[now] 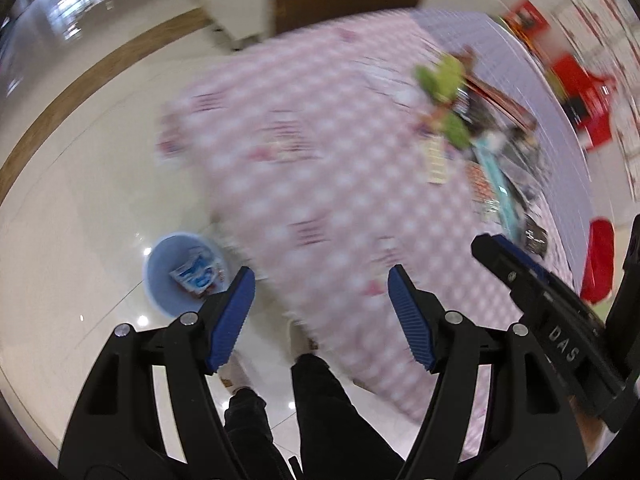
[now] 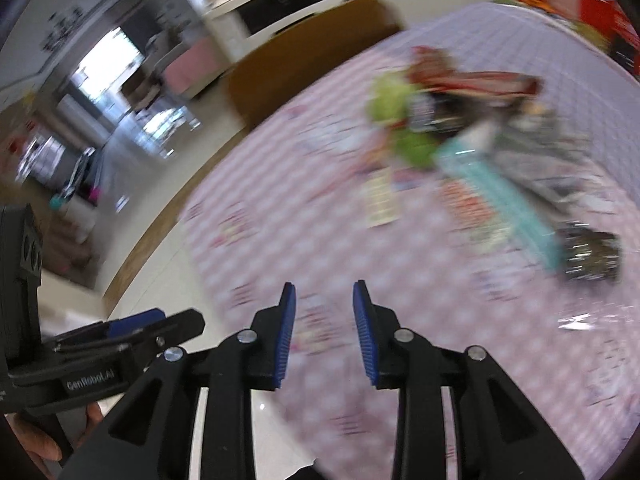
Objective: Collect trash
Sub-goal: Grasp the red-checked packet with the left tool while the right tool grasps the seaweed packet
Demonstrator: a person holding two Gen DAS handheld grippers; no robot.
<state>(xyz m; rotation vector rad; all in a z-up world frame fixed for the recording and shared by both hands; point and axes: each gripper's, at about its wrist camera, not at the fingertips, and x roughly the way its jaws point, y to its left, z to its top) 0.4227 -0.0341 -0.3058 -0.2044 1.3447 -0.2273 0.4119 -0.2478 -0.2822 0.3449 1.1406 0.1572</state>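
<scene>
Left wrist view, badly blurred: the left gripper (image 1: 322,308) hangs with its blue fingers (image 1: 234,320) spread wide and nothing between them, over the near edge of a table covered in a pink checked tablecloth (image 1: 320,184). At about nine o'clock from the gripper, down on the pale tiled floor (image 1: 80,208), stands a light blue bin (image 1: 182,272) with a blue and white wrapper (image 1: 196,274) lying inside it; the left finger's tip overlaps the bin's rim in the picture, though it is above it rather than touching. A heap of trash (image 1: 476,128) lies on the cloth at about two o'clock, well apart from the fingers: green crumpled wrappers, dark and red packets, and a long teal box. The right gripper (image 1: 532,280) shows side-on at three o'clock. The person's dark trouser legs (image 1: 320,400) stand at six o'clock. In the right wrist view, the right gripper (image 2: 324,316) has its pads (image 2: 286,340) a modest gap apart, empty, over the tablecloth (image 2: 400,280). The same heap (image 2: 460,136) sits at one o'clock, with the teal box (image 2: 504,200) running toward a shiny dark packet (image 2: 592,254) at two o'clock. The left gripper (image 2: 152,322) shows at nine o'clock, with a hand (image 2: 36,444) beneath it.
</scene>
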